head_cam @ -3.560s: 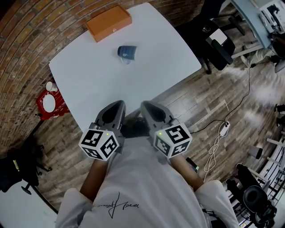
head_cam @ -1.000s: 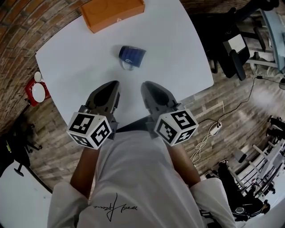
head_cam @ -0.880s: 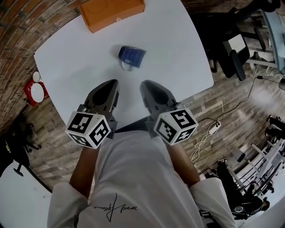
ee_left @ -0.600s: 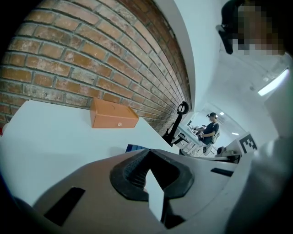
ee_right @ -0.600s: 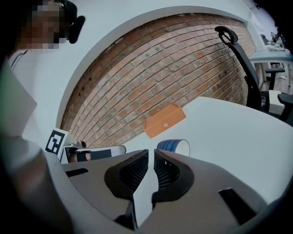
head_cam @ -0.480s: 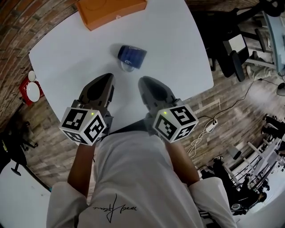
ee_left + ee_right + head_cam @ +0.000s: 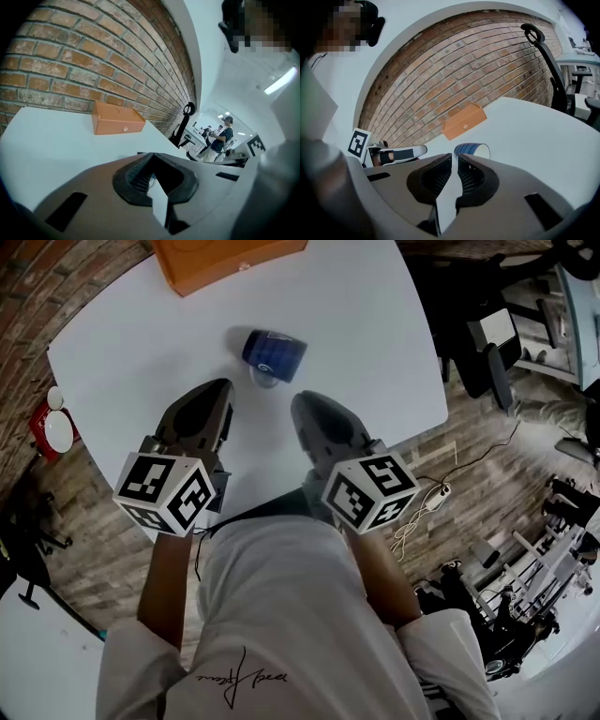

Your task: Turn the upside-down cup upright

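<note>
Both grippers are reaching farther out over the table (image 7: 375, 324) than a few seconds ago, and the cup (image 7: 274, 352) is now lying much closer to their tips. The left gripper (image 7: 217, 390) is hovering over the table's near part, just below and left of the cup in the head view. The right gripper (image 7: 302, 404) is hovering beside it, just below and right of the cup. Neither is touching the cup.

In the left gripper view the jaws are meeting at their tips and gripping nothing. In the right gripper view the jaws are standing almost together, with only a thin slit between the ribbed pads, and they are holding nothing. The blue cup is showing just past their tips.

The cup is sitting alone on the white tabletop, between the grippers and the orange box (image 7: 225, 259) at the far edge. The box is lying near a brick wall (image 7: 70, 61). The person's forearms are stretching forward behind the marker cubes.
</note>
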Demonstrator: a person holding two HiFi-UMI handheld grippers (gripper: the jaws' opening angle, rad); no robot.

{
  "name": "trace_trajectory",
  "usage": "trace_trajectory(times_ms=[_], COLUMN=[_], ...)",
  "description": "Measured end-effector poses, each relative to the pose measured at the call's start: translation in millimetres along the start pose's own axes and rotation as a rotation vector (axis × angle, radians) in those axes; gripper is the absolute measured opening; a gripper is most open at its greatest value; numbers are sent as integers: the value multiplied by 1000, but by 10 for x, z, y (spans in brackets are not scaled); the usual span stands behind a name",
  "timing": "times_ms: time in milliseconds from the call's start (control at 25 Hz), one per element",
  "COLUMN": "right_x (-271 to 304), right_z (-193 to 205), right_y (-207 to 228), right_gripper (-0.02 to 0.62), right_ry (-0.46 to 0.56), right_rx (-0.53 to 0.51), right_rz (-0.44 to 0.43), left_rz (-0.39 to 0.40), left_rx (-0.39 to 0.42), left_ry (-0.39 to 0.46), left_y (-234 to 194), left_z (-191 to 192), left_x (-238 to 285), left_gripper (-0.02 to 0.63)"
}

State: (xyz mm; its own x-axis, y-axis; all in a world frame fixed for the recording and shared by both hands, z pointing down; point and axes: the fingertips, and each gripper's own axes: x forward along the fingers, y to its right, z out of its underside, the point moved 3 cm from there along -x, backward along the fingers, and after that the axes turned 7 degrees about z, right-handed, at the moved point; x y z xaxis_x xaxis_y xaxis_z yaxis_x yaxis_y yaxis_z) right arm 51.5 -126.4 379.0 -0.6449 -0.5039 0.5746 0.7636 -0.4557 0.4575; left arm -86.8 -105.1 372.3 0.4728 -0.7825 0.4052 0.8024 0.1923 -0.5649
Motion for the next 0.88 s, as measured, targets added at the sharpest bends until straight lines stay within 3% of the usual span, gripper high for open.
trace_trajectory(times_ms=[880], right_x=[332], right_z=[28], right_y=[249], right_gripper=[23], right_ry=[-63], right_rx=[103], right_rz=[29], left_rz=[24], left_rx=[-30], left_ry=[-74], left_y=[-258], left_z=[117], left_x=[467], left_gripper=[9])
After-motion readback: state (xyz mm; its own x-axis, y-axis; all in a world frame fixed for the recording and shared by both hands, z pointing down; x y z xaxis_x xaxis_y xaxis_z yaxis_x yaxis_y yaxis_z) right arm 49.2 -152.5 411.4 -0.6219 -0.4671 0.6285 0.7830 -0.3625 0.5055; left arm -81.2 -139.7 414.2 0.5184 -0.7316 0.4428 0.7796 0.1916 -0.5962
